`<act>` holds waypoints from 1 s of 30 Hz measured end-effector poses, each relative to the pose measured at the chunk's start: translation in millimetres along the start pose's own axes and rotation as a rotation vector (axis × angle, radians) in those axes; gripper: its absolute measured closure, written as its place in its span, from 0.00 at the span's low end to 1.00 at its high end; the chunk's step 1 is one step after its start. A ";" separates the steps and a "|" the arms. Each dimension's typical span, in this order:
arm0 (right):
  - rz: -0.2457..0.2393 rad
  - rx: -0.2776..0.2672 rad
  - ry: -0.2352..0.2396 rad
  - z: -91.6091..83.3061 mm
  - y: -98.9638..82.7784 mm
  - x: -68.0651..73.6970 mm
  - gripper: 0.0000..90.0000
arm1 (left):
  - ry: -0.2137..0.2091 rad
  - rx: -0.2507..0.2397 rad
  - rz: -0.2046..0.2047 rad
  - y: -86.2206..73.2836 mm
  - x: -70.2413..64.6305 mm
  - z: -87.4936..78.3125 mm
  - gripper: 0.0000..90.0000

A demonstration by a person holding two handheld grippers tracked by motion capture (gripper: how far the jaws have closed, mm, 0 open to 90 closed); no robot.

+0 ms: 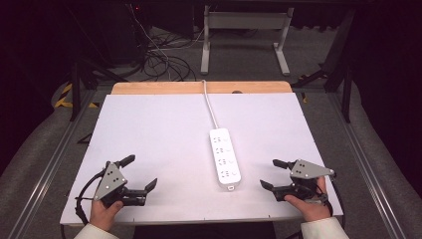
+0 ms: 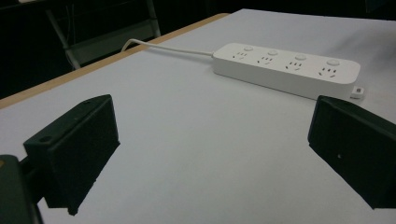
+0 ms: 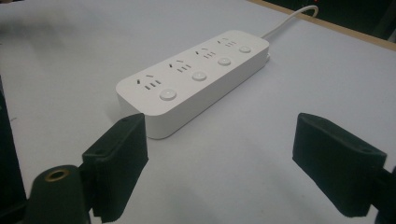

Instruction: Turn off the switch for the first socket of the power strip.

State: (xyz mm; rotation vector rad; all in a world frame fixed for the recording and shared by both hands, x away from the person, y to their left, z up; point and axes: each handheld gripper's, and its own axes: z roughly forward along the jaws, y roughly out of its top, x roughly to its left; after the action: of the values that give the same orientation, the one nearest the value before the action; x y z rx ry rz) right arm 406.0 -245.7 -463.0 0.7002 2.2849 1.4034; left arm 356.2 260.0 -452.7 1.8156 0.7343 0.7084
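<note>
The white power strip [image 1: 225,158] lies flat near the middle of the table [image 1: 149,129], a little toward the near edge, with its long side running from the near edge to the far edge and its white cord [image 1: 210,107] going over the far edge. The left gripper [image 1: 139,175] is near the near left corner and the right gripper [image 1: 269,174] is near the near right corner; both have their jaws wide apart, hold nothing, and stay well apart from the strip. I think the main risk is the smooth, low body of the strip: if a jaw comes down on its rounded edge, it may slide on the white surface instead of being held. The cord could also resist when the strip is pulled toward the near edge, and so turn it. A jaw pressing from above could push one of the round buttons [image 3: 167,94] by accident. The small tab [image 2: 357,92] at the near end seems fragile. No brand, label or readable writing is visible on the strip or grippers.
</note>
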 end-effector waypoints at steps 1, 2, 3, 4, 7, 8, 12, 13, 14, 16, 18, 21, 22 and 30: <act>0.000 0.000 0.000 -0.1 0.1 -0.1 0.21 | 0.003 0.002 0.008 0.1 -0.2 0.1 0.02; 0.000 0.000 -0.001 -0.1 0.1 -0.1 0.21 | 0.006 0.003 0.019 0.2 -0.3 0.3 0.02; 0.000 0.000 -0.001 -0.1 0.1 -0.1 0.21 | 0.005 0.006 0.022 0.3 -0.8 0.5 0.02; 0.001 0.003 -0.002 0.2 0.3 0.2 0.21 | 0.001 0.008 0.017 0.2 -1.6 0.7 0.02; -0.004 0.008 -0.005 0.5 0.8 0.7 0.21 | -0.004 0.007 0.009 0.1 -2.2 1.1 0.02; -0.004 0.008 -0.005 0.5 0.8 0.7 0.21 | -0.005 0.005 0.002 -0.2 -2.2 1.3 0.02; -0.002 0.010 -0.004 1.0 2.2 1.2 0.21 | -0.011 0.009 -0.021 -1.8 -0.5 1.4 0.02; -0.001 0.012 -0.003 1.2 2.4 1.6 0.21 | -0.008 0.010 -0.029 -2.2 -0.5 1.3 0.02; -0.001 0.012 -0.003 1.2 2.4 1.6 0.21 | -0.002 0.006 -0.023 -2.1 0.3 1.1 0.02; -0.007 0.015 -0.002 1.6 2.6 2.0 0.21 | -0.003 0.006 -0.022 -2.0 0.6 0.4 0.02; -0.008 0.016 -0.002 1.7 3.2 2.4 0.22 | -0.005 0.005 -0.029 -2.0 0.2 0.2 0.02; -0.014 0.015 -0.002 1.3 4.1 2.5 0.22 | 0.000 0.006 -0.021 -2.0 0.5 0.3 0.02; -0.017 0.017 -0.004 1.1 5.2 2.4 0.23 | 0.003 0.005 -0.024 -2.0 0.1 0.4 0.02; -0.055 0.090 -0.005 4.9 18.2 2.0 0.26 | 0.018 0.003 -0.020 -2.0 -1.2 0.4 0.03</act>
State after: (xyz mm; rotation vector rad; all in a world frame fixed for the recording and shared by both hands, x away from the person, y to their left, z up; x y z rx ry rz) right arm 411.0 -234.2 -448.9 0.6615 2.3577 1.2793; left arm 355.4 259.4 -454.9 1.8043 0.7643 0.7120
